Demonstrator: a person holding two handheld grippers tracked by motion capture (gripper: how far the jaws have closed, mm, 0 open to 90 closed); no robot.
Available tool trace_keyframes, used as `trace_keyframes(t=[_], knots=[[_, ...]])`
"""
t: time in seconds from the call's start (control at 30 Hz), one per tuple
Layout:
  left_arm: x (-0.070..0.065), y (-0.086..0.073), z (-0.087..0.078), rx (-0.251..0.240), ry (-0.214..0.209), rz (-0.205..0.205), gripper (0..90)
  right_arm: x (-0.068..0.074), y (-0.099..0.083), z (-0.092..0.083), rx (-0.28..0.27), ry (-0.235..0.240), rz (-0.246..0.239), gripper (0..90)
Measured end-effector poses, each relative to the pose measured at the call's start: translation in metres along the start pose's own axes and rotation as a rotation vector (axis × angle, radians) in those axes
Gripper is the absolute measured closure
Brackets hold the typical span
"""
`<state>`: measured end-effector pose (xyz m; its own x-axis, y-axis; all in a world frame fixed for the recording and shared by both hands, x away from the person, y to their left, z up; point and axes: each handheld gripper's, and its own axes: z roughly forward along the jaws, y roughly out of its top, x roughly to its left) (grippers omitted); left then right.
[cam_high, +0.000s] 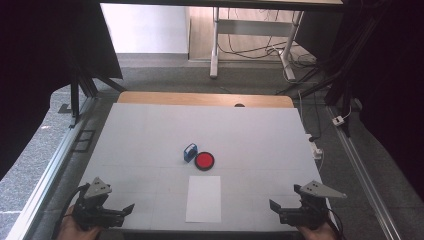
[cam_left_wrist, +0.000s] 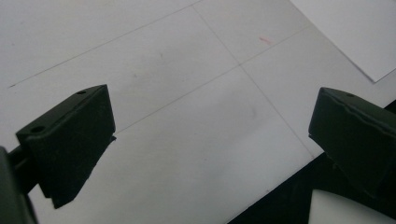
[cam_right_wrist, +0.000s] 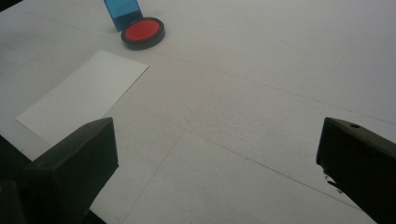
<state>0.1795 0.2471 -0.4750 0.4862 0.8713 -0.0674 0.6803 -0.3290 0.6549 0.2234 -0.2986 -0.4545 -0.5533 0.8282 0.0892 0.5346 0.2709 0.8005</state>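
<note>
A small blue box (cam_high: 189, 152) (cam_right_wrist: 122, 12) stands near the middle of the white table (cam_high: 150, 135), touching or nearly touching a round black dish with a red inside (cam_high: 204, 160) (cam_right_wrist: 143, 32) on its right. A white paper sheet (cam_high: 204, 198) (cam_right_wrist: 84, 95) (cam_left_wrist: 348, 32) lies flat nearer the front edge. My left gripper (cam_high: 127, 210) (cam_left_wrist: 210, 135) rests at the front left corner, open, jaws wide with bare table between them. My right gripper (cam_high: 275, 207) (cam_right_wrist: 217, 161) sits at the front right corner, open too, nothing between its jaws.
The table's wooden far edge (cam_high: 205, 98) shows behind the white surface. Metal rails (cam_high: 50, 165) run along both sides. Beyond stand desk legs (cam_high: 215, 45) with cables (cam_high: 260, 50) on the floor. A cable and plug (cam_high: 316, 147) lie by the right edge.
</note>
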Motion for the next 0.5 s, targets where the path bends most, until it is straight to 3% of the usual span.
trace_keyframes(t=[0.17,0.5], knots=[[0.0044,-0.0005,-0.0012,-0.017,-0.037,-0.026,0.8,0.0041,0.0005,0.0027,0.024,0.002,-0.039,0.0],[0.0076,-0.0014,-0.0014,-0.017,-0.077,-0.043,1.0,0.0053,0.0014,0.0047,0.044,0.029,-0.052,0.0]])
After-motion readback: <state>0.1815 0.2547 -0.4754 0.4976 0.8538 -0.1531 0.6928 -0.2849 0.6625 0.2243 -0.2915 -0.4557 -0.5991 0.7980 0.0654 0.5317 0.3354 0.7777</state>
